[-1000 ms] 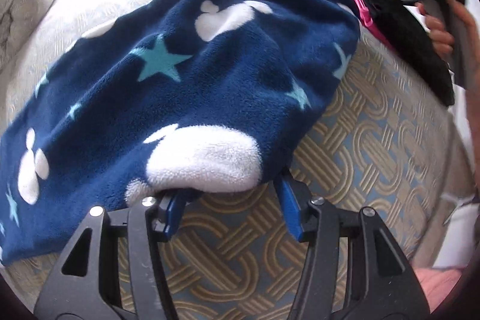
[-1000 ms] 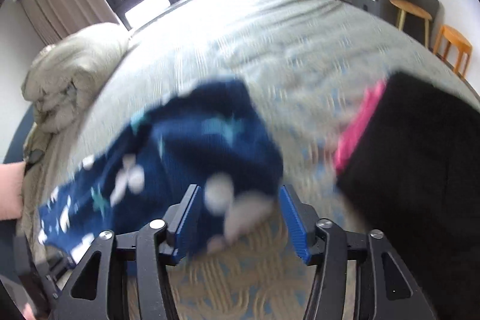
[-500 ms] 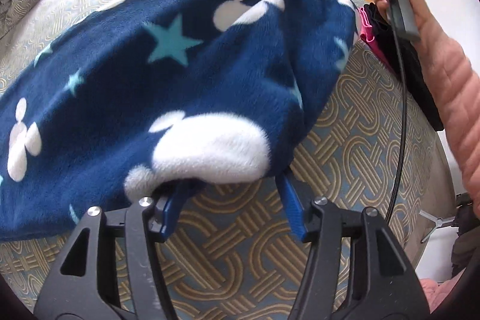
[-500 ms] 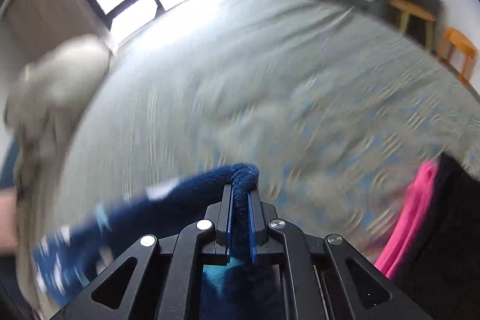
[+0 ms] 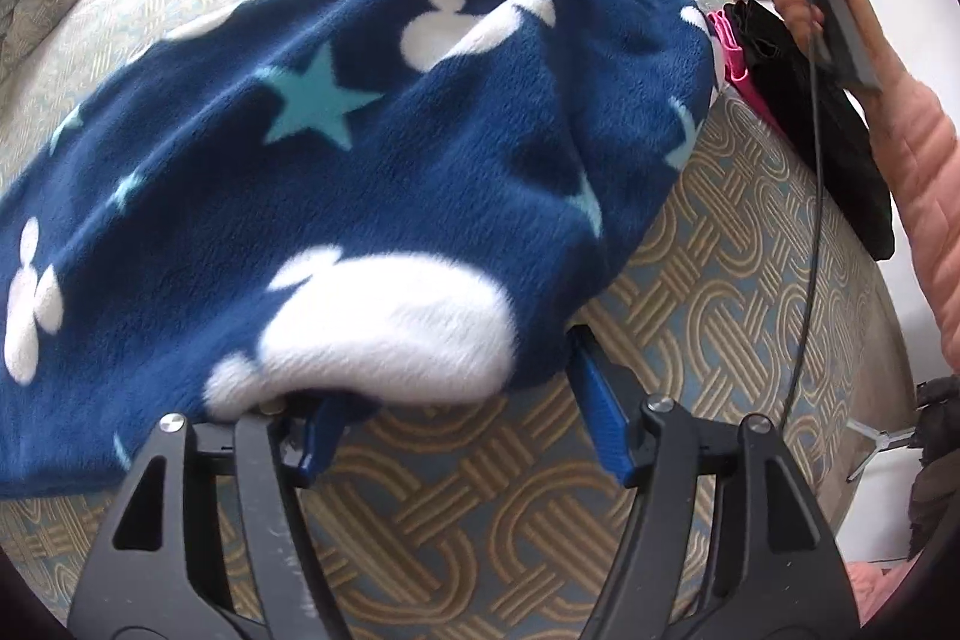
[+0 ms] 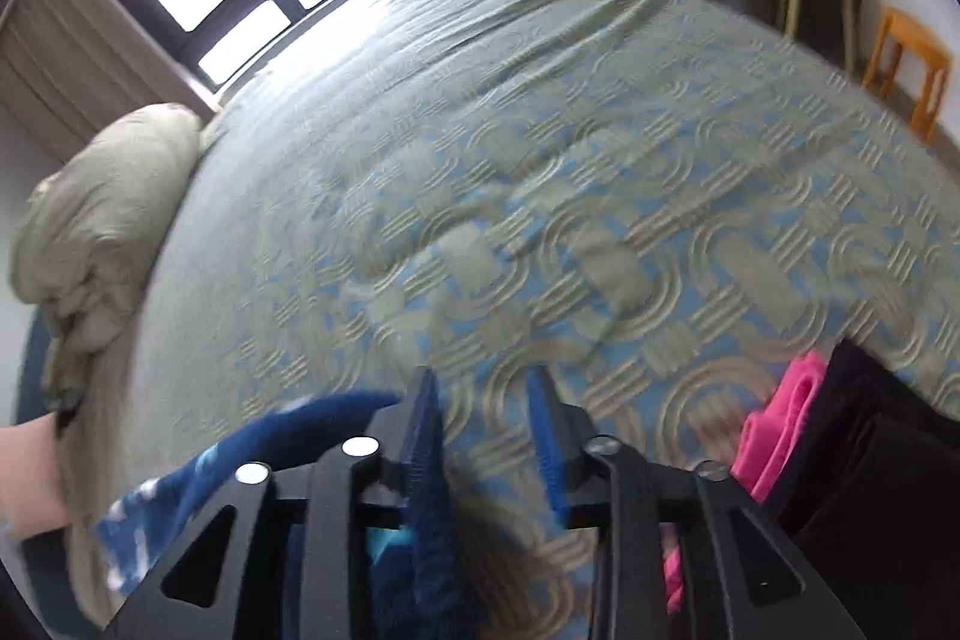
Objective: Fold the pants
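The left gripper (image 5: 462,412) stands with its blue fingers (image 5: 597,421) spread wide at the near edge of the pants (image 5: 360,196), whose fleece lies over the left finger while nothing is pinched between the two. The navy pants, printed with teal stars and white mouse heads, lie in a heap on the bed (image 5: 720,280), which wears a blue and tan woven-pattern cover. At the far end of the heap the right gripper (image 6: 489,436) is released, a gap showing between its fingers (image 6: 549,442); blue fabric lies against the left finger. Just beside the pants on the right lies a pink garment (image 6: 780,436) against black clothes (image 6: 870,490). A bundled quilt (image 6: 102,232) sits at the left edge of the bed.
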Motion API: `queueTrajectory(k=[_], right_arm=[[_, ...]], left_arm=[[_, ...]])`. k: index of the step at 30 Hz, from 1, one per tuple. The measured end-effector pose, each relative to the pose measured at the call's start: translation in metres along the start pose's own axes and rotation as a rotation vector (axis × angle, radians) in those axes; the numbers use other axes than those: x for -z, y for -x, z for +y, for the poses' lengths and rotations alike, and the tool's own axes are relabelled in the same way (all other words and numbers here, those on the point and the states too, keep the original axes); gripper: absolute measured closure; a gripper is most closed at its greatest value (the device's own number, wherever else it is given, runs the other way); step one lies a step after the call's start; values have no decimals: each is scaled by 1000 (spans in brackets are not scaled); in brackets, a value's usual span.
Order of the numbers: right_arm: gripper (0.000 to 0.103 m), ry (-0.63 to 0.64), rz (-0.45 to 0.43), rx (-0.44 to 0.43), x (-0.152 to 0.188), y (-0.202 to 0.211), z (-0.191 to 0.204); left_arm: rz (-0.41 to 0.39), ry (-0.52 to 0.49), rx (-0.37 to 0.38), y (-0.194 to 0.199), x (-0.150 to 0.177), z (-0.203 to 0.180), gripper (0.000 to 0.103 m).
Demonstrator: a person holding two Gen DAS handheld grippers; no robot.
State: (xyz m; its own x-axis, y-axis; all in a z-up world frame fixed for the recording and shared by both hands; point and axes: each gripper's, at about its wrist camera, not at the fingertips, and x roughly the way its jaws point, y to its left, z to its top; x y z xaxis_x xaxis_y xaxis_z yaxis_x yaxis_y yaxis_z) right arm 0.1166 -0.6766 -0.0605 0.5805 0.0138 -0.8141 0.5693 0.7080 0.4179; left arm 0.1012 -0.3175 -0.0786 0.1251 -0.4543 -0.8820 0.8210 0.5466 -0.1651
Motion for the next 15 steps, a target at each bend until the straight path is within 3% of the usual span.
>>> queueTrajectory(k=[3, 6, 7, 8, 9, 10, 13, 15], right_arm=[[40, 61, 93, -50, 26, -5, 1], [39, 109, 155, -53, 48, -22, 6], [57, 133, 148, -34, 54, -25, 12], [81, 128, 156, -51, 56, -26, 16], [88, 100, 160, -62, 57, -25, 18], [89, 102, 116, -31, 55, -18, 24], [90, 103, -30, 14, 40, 20, 35], [90, 104, -58, 16, 28, 36, 35]], left_arm=[[-15, -38, -9, -4, -12, -10, 35], [-37, -73, -14, -7, -24, -19, 35], [-36, -88, -10, -9, -28, -22, 46], [-20, -99, 19, -11, -31, -25, 72], [11, -94, 56, -10, -31, -23, 78], [31, -78, 93, -9, -32, -24, 78], [-20, -84, 165, 13, -28, -24, 78], [-60, -61, 183, 26, -29, -19, 78]])
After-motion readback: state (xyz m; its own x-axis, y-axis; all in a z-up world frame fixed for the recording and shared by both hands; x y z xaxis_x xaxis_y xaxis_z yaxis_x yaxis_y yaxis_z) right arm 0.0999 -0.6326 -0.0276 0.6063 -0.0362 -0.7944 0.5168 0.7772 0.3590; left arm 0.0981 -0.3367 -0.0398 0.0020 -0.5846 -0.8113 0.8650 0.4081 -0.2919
